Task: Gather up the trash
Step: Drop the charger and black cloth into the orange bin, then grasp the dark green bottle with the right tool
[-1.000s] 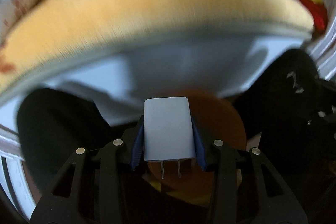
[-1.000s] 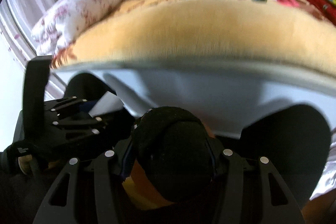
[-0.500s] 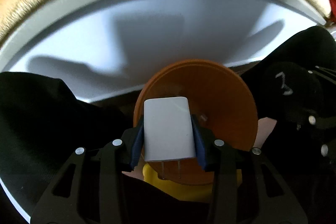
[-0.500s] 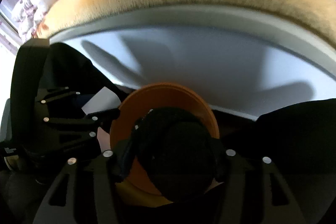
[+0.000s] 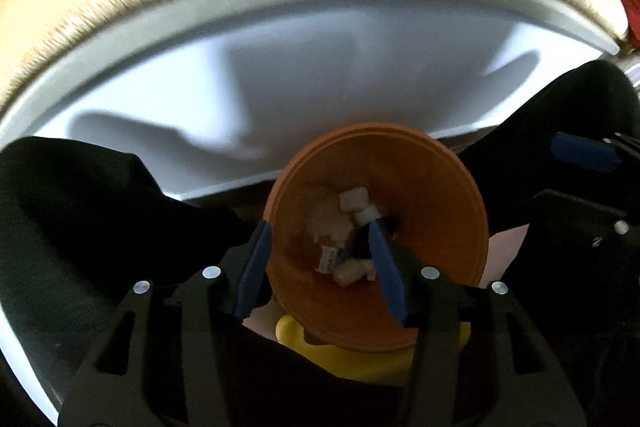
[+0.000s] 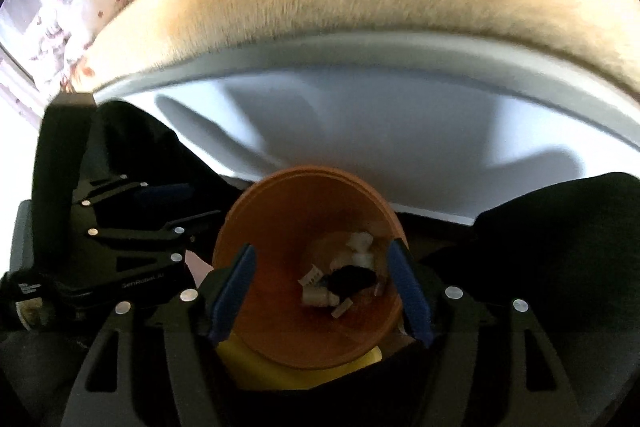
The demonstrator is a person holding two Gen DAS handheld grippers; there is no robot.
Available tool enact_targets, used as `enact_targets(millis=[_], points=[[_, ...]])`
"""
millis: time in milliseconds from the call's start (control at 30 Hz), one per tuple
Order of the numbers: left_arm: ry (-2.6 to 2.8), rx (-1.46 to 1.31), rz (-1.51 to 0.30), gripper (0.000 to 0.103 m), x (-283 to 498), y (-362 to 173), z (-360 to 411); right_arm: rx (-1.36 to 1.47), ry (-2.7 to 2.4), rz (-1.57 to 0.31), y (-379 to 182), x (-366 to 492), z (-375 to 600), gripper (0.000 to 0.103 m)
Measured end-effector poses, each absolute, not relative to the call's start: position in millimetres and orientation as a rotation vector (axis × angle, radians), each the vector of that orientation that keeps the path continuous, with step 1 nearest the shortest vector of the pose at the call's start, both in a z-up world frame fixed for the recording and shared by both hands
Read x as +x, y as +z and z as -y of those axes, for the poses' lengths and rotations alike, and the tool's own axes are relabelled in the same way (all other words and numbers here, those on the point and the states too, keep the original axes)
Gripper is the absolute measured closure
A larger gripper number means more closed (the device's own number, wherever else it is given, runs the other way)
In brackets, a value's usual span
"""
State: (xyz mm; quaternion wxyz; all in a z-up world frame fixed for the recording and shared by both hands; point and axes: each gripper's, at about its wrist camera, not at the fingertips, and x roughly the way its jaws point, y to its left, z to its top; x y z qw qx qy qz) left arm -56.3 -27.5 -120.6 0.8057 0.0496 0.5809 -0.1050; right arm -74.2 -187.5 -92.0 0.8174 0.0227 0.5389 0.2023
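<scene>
With both the left gripper (image 5: 320,267) and right gripper (image 6: 322,291) opening empty over the orange bin (image 6: 256,223), its rim may be struck and the trash (image 6: 340,281) spilled.

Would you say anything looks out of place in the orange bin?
Nothing stands out: the orange bin stands upright, holding small white scraps and a black item, with nothing visibly spilled beside it.

Right gripper (image 6: 322,291) over orange bin (image 6: 280,339), jaws opening, nothing btwn pads. White scraps (image 6: 356,251) + black lump (image 6: 352,279) lie inside. Left gripper (image 6: 160,203) beside the bin's left.
</scene>
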Motion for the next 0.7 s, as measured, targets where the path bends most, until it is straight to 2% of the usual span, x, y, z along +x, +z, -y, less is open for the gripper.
enact_targets(millis=[133, 267, 400, 533, 700], points=[[-0.236, 0.09, -1.129, 0.052, -61.4, -81.5, 18.5, 0.053, 0.442, -1.049, -44.8, -77.7, 200.9, 0.035], [-0.252, 0.079, -1.007, 0.041, -60.2, -33.5, 10.9, 0.062, 0.417, -0.912, 10.7, -61.0, 223.4, 0.027], [-0.254, 0.025, -0.9, 0.033, -46.5, 1.4, 5.6, 0.068, 0.333, -0.8, 43.7, -20.9, 245.2, 0.027], [-0.222, -0.001, -0.856, 0.033, -22.8, 13.6, 9.4, 0.095, 0.246, -0.735, 54.0, 25.5, 258.6, 0.027], [-0.201, -0.055, -0.831, 0.03, -6.4, 13.1, 15.1, 0.13, 0.123, -0.728, 40.0, 93.2, 269.2, 0.027]])
